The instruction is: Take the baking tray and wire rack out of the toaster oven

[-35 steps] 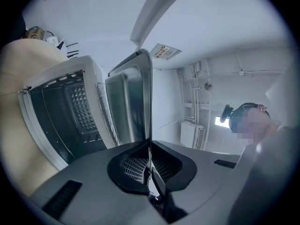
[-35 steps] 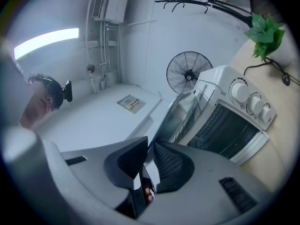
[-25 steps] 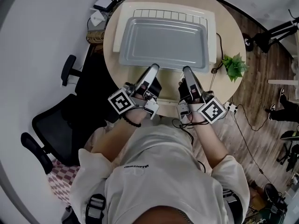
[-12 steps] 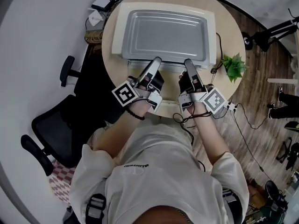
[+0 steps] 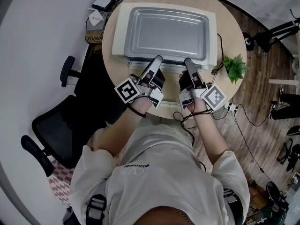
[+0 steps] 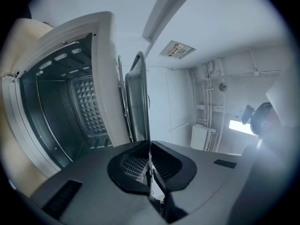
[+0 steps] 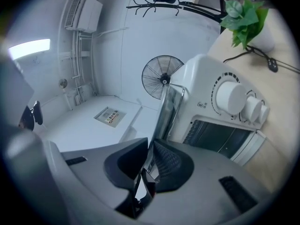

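Note:
The grey baking tray [image 5: 166, 32] lies flat over the top of the white toaster oven [image 5: 118, 34] on the round table. My left gripper [image 5: 157, 60] is shut on the tray's near rim at the left. My right gripper [image 5: 187, 61] is shut on the same rim at the right. In the left gripper view the tray [image 6: 138, 97] shows edge-on between the pads of the left gripper [image 6: 149, 149]. Thin wires of the rack [image 6: 121, 102] lie between tray and oven top. The oven cavity [image 6: 61, 111] stands open. In the right gripper view the tray rim [image 7: 166, 111] runs into the right gripper [image 7: 149, 151].
A small potted plant [image 5: 235, 67] stands at the table's right edge, beside the oven's knobs [image 7: 234, 97] and a cable. A router [image 5: 103, 3] sits beyond the table at the back left. A black office chair [image 5: 51, 125] stands at the left. The table edge [image 5: 111, 74] is close to my hands.
Both grippers carried the tray away from the person and down onto the oven top. It now covers the wire rack that showed behind it.

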A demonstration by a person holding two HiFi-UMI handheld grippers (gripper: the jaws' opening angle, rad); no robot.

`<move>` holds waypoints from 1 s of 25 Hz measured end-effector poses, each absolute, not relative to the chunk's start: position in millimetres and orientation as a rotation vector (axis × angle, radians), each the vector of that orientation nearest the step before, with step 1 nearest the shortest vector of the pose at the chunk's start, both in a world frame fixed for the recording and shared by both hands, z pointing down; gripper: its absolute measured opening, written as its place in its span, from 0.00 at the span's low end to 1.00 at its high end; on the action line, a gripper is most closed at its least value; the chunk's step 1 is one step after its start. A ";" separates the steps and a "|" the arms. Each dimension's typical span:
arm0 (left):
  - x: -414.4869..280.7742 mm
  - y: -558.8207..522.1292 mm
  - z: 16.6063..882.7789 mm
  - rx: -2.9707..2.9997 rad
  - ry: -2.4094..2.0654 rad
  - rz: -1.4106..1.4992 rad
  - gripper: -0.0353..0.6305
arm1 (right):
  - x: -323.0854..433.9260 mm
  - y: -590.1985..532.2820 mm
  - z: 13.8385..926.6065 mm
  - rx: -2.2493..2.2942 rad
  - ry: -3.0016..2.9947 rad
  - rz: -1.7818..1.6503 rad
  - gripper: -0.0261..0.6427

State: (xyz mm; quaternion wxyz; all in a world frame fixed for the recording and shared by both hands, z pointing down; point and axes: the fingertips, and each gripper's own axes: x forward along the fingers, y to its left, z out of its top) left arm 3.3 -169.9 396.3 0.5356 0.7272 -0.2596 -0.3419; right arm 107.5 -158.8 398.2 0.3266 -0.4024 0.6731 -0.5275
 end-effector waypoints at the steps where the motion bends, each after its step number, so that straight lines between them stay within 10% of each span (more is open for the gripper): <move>1: 3.4 -170.0 397.1 1.734 -0.620 -0.811 0.08 | 107.8 -158.9 399.0 -1.060 1.763 -1.384 0.09; 16: -2.9 -165.1 385.0 1.685 -0.634 -0.857 0.29 | 108.8 -146.2 399.0 -1.016 1.733 -1.445 0.15; 25: -24.9 -108.9 378.4 1.958 -0.719 -0.716 0.25 | 117.3 -95.4 390.9 -1.183 1.962 -1.236 0.08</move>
